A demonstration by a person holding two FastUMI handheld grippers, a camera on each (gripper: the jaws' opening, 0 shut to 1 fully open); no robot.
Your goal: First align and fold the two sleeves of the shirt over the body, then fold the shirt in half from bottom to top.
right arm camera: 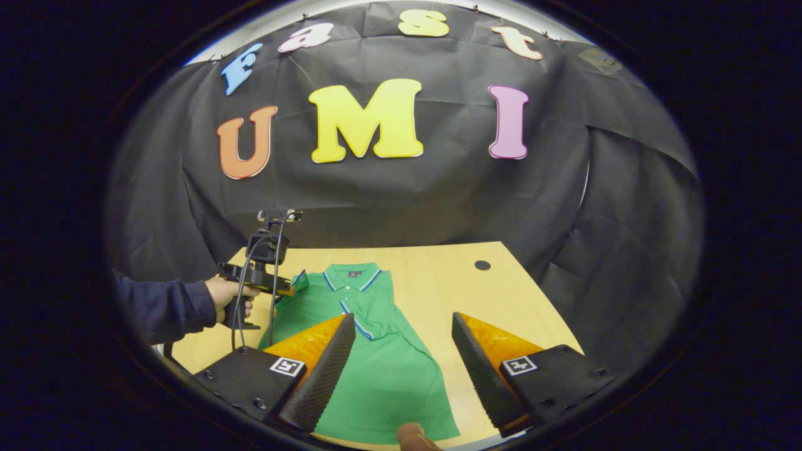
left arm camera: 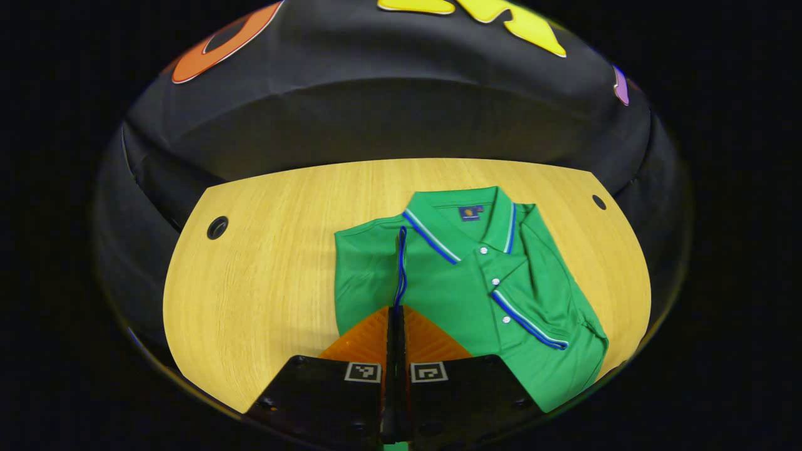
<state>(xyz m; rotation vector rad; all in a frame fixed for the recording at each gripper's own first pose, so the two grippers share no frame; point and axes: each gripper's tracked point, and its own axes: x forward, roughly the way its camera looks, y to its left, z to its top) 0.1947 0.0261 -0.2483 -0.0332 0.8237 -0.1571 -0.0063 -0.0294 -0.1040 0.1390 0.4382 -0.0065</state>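
Observation:
A green polo shirt (left arm camera: 476, 294) with blue-and-white trim lies collar-away on the wooden table (left arm camera: 263, 294). One sleeve (left arm camera: 539, 300) is folded across the chest, its striped cuff near the buttons. My left gripper (left arm camera: 396, 311) is shut on the blue-edged cuff of the other sleeve (left arm camera: 366, 269), at the shirt's left side. In the right gripper view, that left gripper (right arm camera: 289, 288) is at the shirt's (right arm camera: 382, 369) shoulder, held by a hand (right arm camera: 225, 294) in a dark sleeve. My right gripper (right arm camera: 402, 318) is open above the shirt's lower body, holding nothing.
The table has round cable holes near its far corners (left arm camera: 217, 227) (left arm camera: 599, 202) (right arm camera: 482, 265). Black cloth walls close in behind and beside it. A cable (right arm camera: 274, 263) hangs from the left gripper. A fingertip (right arm camera: 413, 435) shows at the bottom of the right gripper view.

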